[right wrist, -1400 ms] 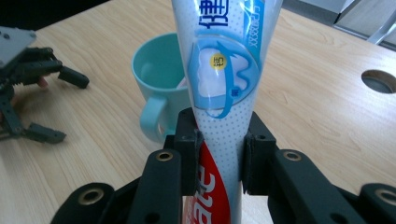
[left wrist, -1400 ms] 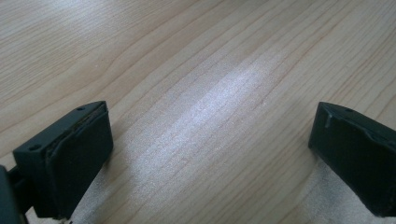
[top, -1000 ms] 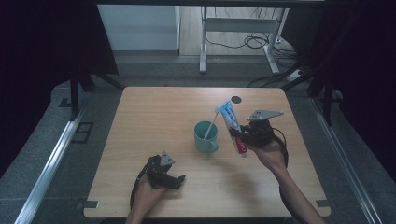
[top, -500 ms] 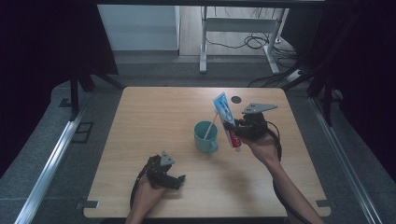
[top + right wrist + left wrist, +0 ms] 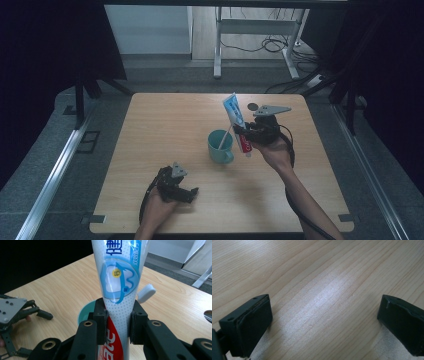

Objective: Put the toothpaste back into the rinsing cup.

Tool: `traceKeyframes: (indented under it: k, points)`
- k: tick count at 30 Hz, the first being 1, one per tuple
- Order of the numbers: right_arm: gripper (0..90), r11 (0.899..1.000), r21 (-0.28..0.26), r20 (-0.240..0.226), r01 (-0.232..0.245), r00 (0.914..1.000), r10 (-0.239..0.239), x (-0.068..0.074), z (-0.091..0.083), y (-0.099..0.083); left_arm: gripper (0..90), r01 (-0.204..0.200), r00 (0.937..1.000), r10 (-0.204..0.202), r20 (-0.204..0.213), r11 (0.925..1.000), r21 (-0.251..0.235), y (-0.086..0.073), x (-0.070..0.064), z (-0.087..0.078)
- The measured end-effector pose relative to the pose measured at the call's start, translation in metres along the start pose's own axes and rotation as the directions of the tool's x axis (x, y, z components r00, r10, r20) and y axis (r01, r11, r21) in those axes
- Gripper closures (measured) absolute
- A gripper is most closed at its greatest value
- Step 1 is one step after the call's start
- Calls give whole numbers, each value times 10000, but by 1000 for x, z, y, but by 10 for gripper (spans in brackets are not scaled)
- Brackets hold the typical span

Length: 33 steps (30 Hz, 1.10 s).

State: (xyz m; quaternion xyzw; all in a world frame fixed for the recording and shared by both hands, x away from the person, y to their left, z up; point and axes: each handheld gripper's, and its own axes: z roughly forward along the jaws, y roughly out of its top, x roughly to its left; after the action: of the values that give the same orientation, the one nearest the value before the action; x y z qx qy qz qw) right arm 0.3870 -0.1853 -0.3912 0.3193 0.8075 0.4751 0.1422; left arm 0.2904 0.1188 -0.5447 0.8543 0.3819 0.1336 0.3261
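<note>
Right gripper (image 5: 248, 136) clamped the toothpaste tube (image 5: 235, 116) upright just beside the cup (image 5: 220, 145), mid-tabletop toward the right edge; left gripper (image 5: 181, 190) rested open; best lowered slowly, clear of the toothbrush (image 5: 223, 137).

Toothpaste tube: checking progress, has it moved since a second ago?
Yes. The tube, held in the right claw, moved up the view, away from the cup.

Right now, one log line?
right tongs: shut on tube, upright by cup | left tongs: open, empty, on table
</note>
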Motion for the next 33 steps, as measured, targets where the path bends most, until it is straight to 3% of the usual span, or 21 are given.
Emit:
traceKeyframes:
  k: [33]
  points:
    - [721,9983,-553,17,172,9999,-172,13,31,38,0,-4,10000,4,7,10000,-16,0,0,0]
